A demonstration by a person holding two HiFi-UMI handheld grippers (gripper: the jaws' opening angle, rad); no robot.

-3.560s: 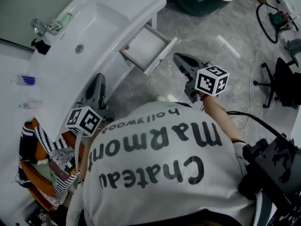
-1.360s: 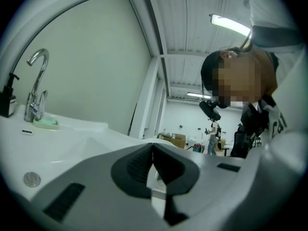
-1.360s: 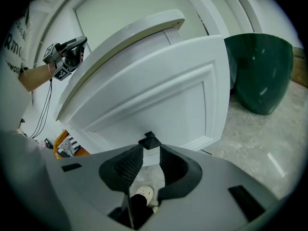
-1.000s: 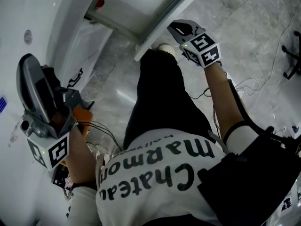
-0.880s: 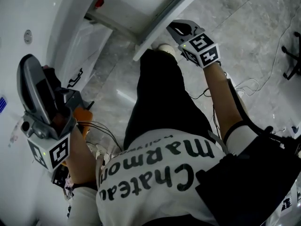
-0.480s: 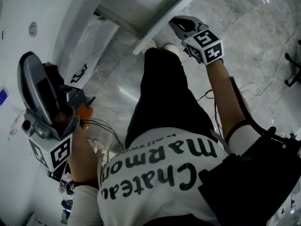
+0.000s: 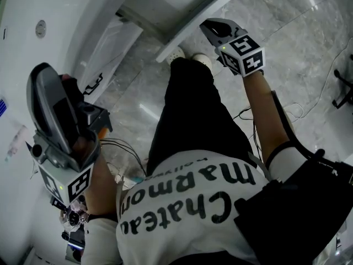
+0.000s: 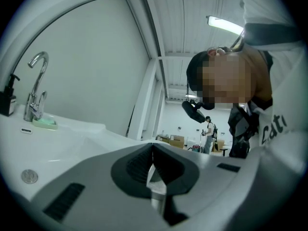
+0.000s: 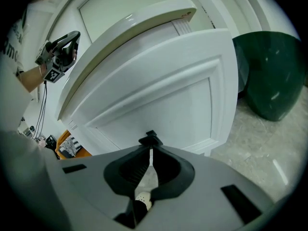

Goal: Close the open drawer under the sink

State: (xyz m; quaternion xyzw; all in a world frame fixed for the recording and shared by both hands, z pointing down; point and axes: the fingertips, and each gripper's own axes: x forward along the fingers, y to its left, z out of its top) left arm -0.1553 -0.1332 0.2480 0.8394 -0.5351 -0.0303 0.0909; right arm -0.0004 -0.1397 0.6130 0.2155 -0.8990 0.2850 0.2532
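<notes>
The white drawer stands pulled out from under the sink counter at the top of the head view. Its front panel fills the right gripper view. My right gripper is shut and empty. Its tips point at the lower part of that panel from very close; contact cannot be told. My left gripper is also shut and empty, held up beside the counter at the left. It looks over the sink basin toward the faucet.
A dark green bin stands on the marble floor right of the cabinet. My shoes are just under the drawer front. Cables and an orange bag lie by the cabinet's left. A soap dispenser stands beside the faucet.
Since 3.6 s ago I have come up to the drawer and brought my right gripper to its front panel. Over the last second panel and gripper have shifted slightly up and right in view.
</notes>
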